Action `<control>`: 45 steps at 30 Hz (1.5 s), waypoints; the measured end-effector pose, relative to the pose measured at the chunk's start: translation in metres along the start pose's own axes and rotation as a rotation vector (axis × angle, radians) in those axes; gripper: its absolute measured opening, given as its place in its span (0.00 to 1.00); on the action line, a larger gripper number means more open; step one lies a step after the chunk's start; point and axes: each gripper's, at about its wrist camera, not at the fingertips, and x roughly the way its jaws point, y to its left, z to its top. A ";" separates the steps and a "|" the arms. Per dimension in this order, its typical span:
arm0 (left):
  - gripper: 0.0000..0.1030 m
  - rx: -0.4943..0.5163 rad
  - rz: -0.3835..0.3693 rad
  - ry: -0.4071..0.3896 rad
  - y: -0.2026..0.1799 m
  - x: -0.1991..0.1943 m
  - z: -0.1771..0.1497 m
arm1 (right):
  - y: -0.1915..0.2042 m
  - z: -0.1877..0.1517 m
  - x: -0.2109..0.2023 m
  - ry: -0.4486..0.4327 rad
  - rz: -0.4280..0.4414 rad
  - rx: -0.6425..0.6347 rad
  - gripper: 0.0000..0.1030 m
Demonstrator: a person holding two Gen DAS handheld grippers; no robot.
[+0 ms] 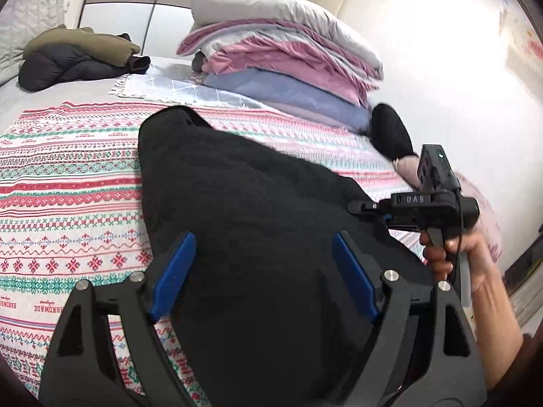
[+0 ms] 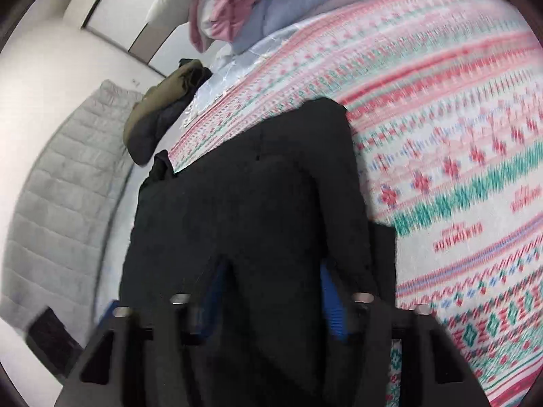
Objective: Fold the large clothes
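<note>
The bed (image 1: pixel 20 101) fills both views, covered by a red, green and white patterned blanket (image 1: pixel 68 183). On the blanket lies the black garment (image 1: pixel 244 203), the thing to be folded; in the left wrist view it runs from 6 o'clock up to about 11 o'clock of centre. At 1 o'clock behind it sits a stack of folded bedding (image 1: pixel 288 54) in grey, pink and blue. At 10 o'clock, well apart from the garment, lie an olive and a dark jacket (image 1: pixel 78 57), in a heap near a grey quilted headboard (image 1: pixel 27 10).

The left tool (image 1: pixel 264 268) hovers low over the garment, pointing forward along it, its blue pads (image 1: pixel 174 271) spread wide with black cloth showing between them; nothing is gripped.

At 3 o'clock the person's right hand (image 1: pixel 458 254) clasps the handle of the right tool (image 2: pixel 271 291), forearm (image 1: pixel 495 322) rising from 5 o'clock. In the blurred right wrist view, black cloth drapes over and between its pads (image 2: pixel 331 305); whether they pinch it I cannot tell.
</note>
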 end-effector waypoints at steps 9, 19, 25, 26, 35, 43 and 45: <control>0.79 0.106 -0.106 0.076 -0.032 0.012 -0.005 | 0.031 0.007 -0.069 -0.274 -0.020 -0.127 0.11; 0.79 0.258 0.027 0.119 -0.060 0.004 -0.028 | 0.042 -0.021 -0.075 -0.226 -0.141 -0.149 0.26; 0.79 0.337 0.089 0.152 -0.064 0.002 -0.054 | 0.033 -0.070 -0.039 -0.036 -0.238 -0.223 0.25; 0.79 0.323 0.087 0.154 -0.063 -0.003 -0.053 | 0.027 -0.074 -0.037 -0.030 -0.244 -0.223 0.25; 0.95 -0.086 0.000 0.193 0.007 -0.020 -0.012 | 0.002 -0.059 -0.079 -0.104 -0.038 -0.053 0.80; 0.95 -0.529 -0.179 0.353 0.095 0.056 -0.022 | -0.065 -0.021 -0.010 0.163 0.162 0.153 0.82; 0.95 -0.602 -0.266 0.344 0.104 0.073 -0.025 | -0.073 -0.018 0.013 0.210 0.256 0.166 0.82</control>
